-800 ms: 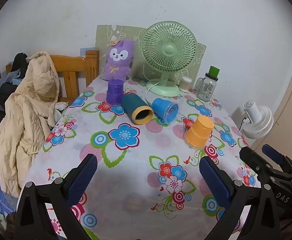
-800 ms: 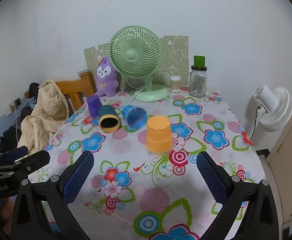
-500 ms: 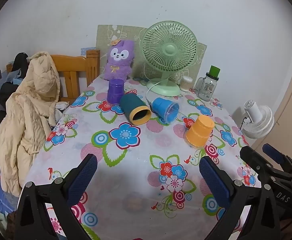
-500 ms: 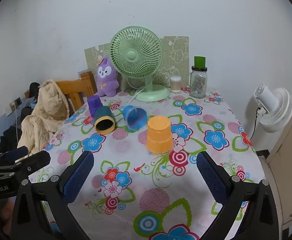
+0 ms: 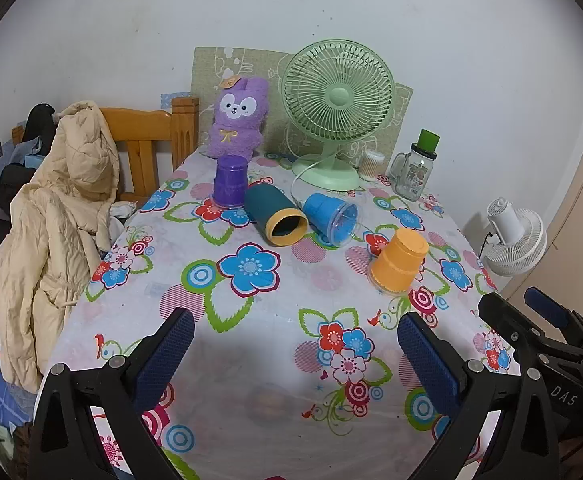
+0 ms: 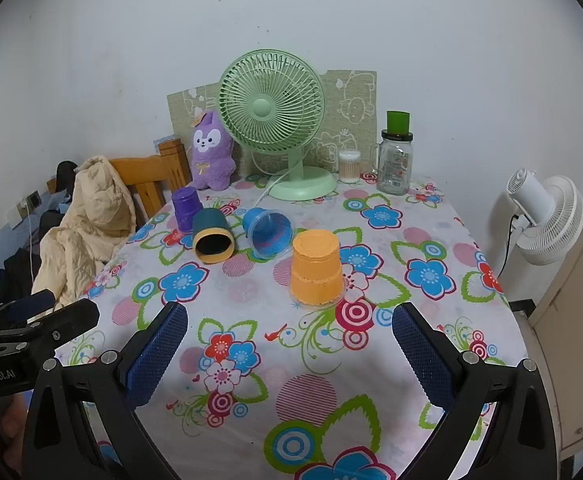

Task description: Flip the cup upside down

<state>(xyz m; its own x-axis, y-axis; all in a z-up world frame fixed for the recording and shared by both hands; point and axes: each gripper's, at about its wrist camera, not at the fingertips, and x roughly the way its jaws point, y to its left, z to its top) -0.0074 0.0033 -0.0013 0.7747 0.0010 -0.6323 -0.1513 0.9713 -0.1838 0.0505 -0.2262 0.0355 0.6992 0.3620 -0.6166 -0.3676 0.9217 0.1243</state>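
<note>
Several cups sit on the floral tablecloth (image 5: 251, 320). A purple cup (image 5: 230, 181) and an orange cup (image 5: 398, 261) stand upside down. A dark teal cup with a yellow rim (image 5: 276, 220) and a blue cup (image 5: 332, 218) lie on their sides, mouths toward me. They also show in the right wrist view: purple cup (image 6: 186, 209), teal cup (image 6: 211, 235), blue cup (image 6: 268, 232), orange cup (image 6: 316, 272). My left gripper (image 5: 295, 354) and right gripper (image 6: 289, 346) are open and empty, above the table's near edge, well short of the cups.
A green desk fan (image 5: 337, 112), a purple plush toy (image 5: 237, 120), a glass jar with green lid (image 5: 415, 168) and a cotton swab tub (image 5: 371, 165) stand at the back. A wooden chair with a beige coat (image 5: 59, 216) is left. A white fan (image 6: 543, 220) stands right.
Both grippers have drifted slightly; the view shifts a little. The cups have not moved and both grippers stay open.
</note>
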